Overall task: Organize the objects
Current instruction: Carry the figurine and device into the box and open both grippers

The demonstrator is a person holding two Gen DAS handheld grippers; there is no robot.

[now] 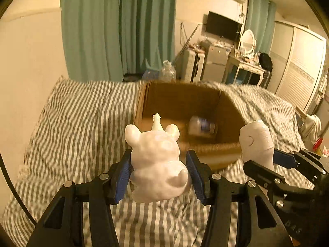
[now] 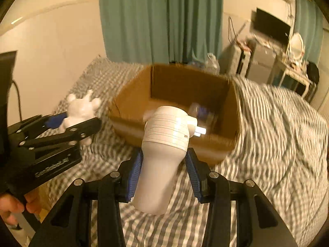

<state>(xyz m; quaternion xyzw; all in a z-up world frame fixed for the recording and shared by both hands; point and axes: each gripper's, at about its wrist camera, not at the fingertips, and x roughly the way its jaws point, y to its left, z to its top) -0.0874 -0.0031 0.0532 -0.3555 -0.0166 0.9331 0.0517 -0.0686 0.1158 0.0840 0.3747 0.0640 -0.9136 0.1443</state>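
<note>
Striped bed [image 1: 86, 113] underneath everything, grey and white bedding, rumpled toward the right.

Open cardboard box [image 1: 230, 111] set on the bed, straight ahead of both cameras, near wall facing the grippers. Inside, toward the right, one small white jar with a blue label [image 1: 201, 126], lying on its side; blurred, so nothing more to tell of it.

Left hand-held gripper [image 1: 158, 171] closed partway round a white animal figurine [image 1: 157, 156] with round ears and a small horn, blue pads pressed to its flanks, the figurine upright and facing away toward the box. Held above the bedding, just short of the box's near wall.

Right hand-held gripper [image 2: 162, 174] likewise clamped on a white ribbed bottle-shaped object [image 2: 164, 144], narrow end down between the pads, wide ribbed end up and leaning toward the box; exact nature unclear. Also above the bed, near the box's near wall, just right of the figurine.

Step in hand, by the look of it: carrying both pieces to the box. Background smeared in both views, consistent with motion.

Next move likely calls for clearing the near wall with both loads, reaching over the open space left of the jar, then releasing low enough to avoid a tumble, with the two grippers kept apart.
</note>
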